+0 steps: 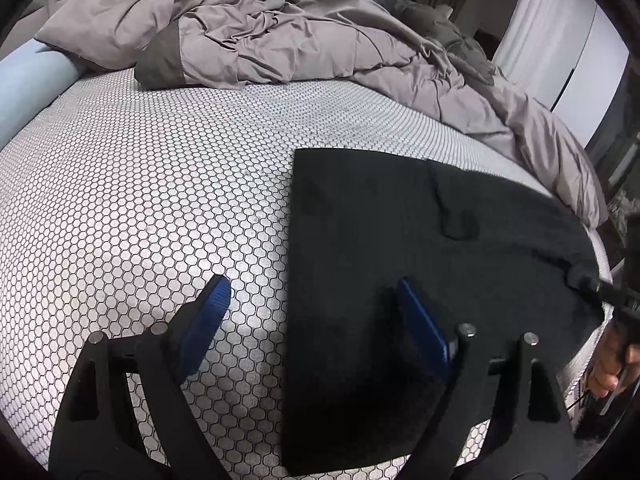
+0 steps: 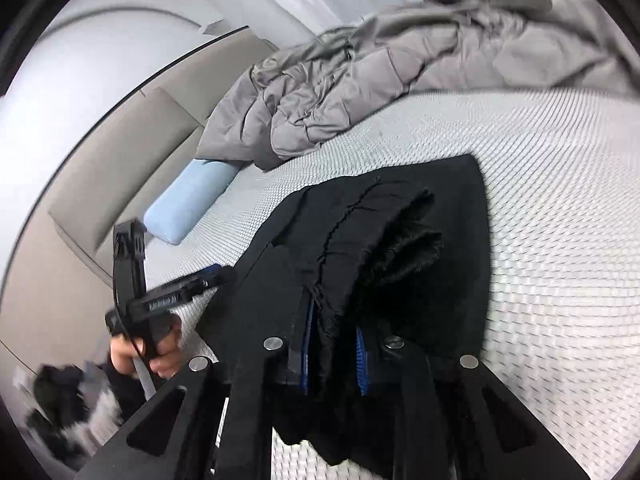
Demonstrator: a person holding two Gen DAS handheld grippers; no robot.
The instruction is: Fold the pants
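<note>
Right gripper (image 2: 334, 354) pinching a bunched edge of the black pants (image 1: 400, 240), lifting it off the mattress (image 1: 160, 200). Left gripper (image 1: 316, 320) hovering open, straddling the pants' left edge, long axis running away toward the duvet (image 1: 280, 32).

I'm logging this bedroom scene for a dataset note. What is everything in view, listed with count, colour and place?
pants: one, black, lying on the mattress near its front edge, one end gathered between the right gripper's fingers.
mattress: one, white with a dark honeycomb pattern, under everything.
comforter: one, grey-taupe, crumpled along the far side of the mattress.
pillow: one, light blue, at the mattress edge beside the comforter.
headboard: one, beige, padded, behind the pillow.
curtains: white, by the far wall.
left gripper: black with blue pads, open, straddling the pants' left edge.
right gripper: black with blue pads, shut on bunched pants fabric.
</note>
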